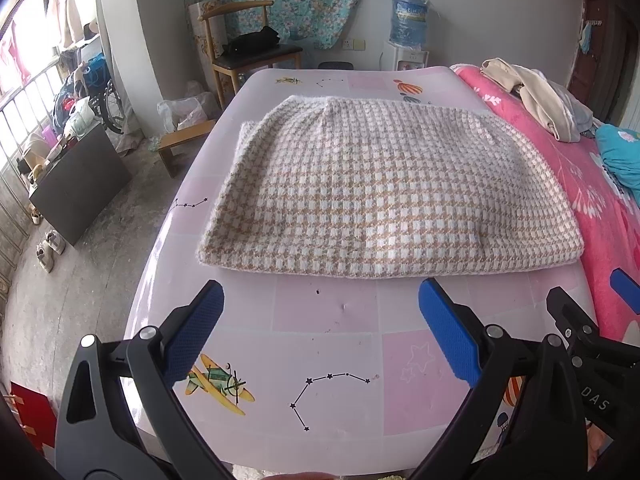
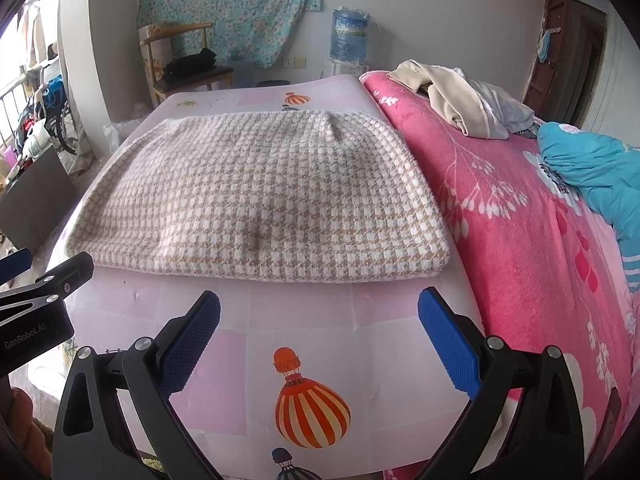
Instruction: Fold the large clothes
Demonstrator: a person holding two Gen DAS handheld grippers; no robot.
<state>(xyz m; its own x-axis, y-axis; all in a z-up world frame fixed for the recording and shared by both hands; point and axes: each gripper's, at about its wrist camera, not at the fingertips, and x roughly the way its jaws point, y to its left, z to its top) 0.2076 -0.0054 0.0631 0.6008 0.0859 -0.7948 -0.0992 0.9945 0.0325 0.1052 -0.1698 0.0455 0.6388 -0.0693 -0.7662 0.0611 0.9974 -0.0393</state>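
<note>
A beige-and-white houndstooth knit garment (image 1: 384, 188) lies folded into a flat rectangle on the pale pink printed mat (image 1: 324, 312); it also shows in the right wrist view (image 2: 264, 200). My left gripper (image 1: 320, 300) is open and empty, hovering just in front of the garment's near edge. My right gripper (image 2: 320, 304) is open and empty too, a little to the right, also short of the near edge. Part of the right gripper shows at the right edge of the left wrist view (image 1: 592, 320). Part of the left gripper shows at the left edge of the right wrist view (image 2: 44, 292).
A pink floral blanket (image 2: 520, 240) covers the bed to the right, with a pile of beige and white clothes (image 2: 452, 100) and a turquoise cloth (image 2: 592, 172) on it. A wooden chair (image 1: 248, 48), a low stool (image 1: 180, 144) and a water dispenser (image 1: 408, 24) stand beyond the mat.
</note>
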